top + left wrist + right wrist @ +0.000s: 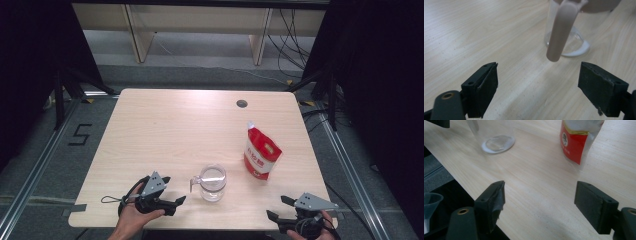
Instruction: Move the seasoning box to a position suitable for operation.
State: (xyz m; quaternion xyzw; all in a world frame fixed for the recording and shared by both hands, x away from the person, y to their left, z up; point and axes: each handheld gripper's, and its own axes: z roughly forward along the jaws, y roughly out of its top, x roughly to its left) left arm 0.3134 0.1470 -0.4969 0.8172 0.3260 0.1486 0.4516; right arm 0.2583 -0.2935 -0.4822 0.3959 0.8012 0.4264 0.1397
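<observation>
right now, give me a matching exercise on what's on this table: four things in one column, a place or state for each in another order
Things:
1. glass jar
2. red and white pouch
3. left claw
4. right claw

Places or states:
A. open at the table's near right corner
B. standing right of the jar
C. open, just left of the jar
D. clear, near the front edge, middle

Pairs: 1-D, 2-B, 3-C, 4-A

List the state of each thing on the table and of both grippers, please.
Glass jar: upright, lid on, handle toward the left gripper.
Red pouch: standing upright, top closed.
Left gripper: open, holding nothing.
Right gripper: open, holding nothing.
</observation>
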